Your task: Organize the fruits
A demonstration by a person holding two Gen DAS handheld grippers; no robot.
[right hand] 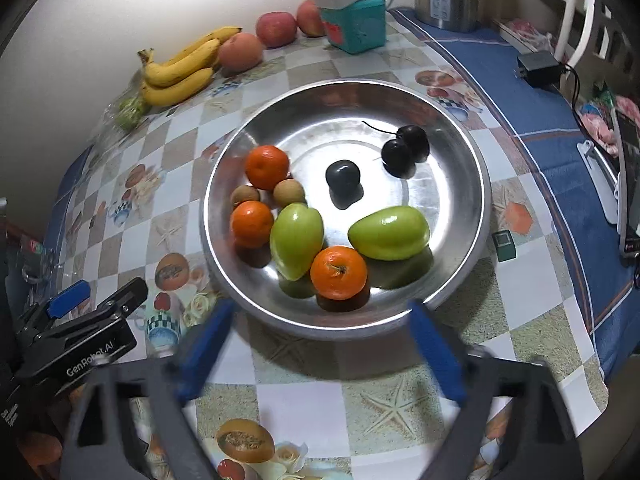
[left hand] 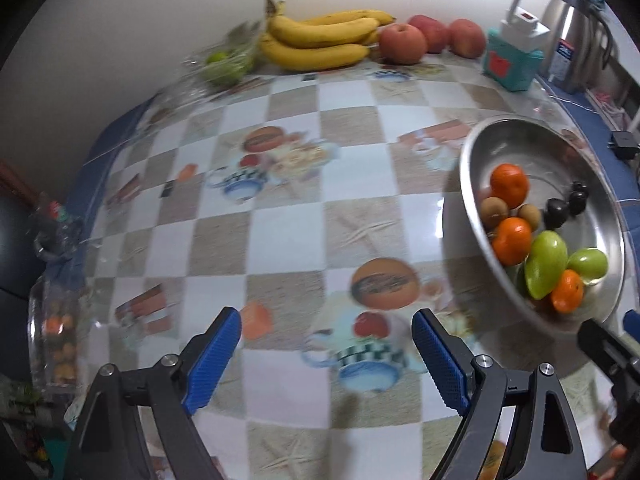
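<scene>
**Both tools empty beside a half-filled bowl**

The steel bowl (right hand: 472, 184) sits on the checked tabletop (right hand: 400, 404) and holds three mandarins (right hand: 339, 272), two green fruits (right hand: 389, 233), two small brown ones (right hand: 289, 192) and three dark ones (right hand: 342, 178). Against the far wall lie the bananas (right hand: 180, 68) and three apples (right hand: 276, 29), well apart from the bowl.

The step in hand looks like a pause between placements: the right tool (right hand: 320, 356) hangs just short of the bowl's near rim, jaws spread wide with nothing between them, and the left tool (left hand: 326, 360) is likewise wide open and empty over bare tabletop. The next move probably calls for a long reach to the wall fruit (an apple would need nearly the full spread).

Only the right view looks down into the bowl and shows the charger (right hand: 538, 68) on the blue cloth. Only the left view shows a clear container (left hand: 52, 340) at the left edge, seemingly holding small orange fruit, though it is blurred.
</scene>
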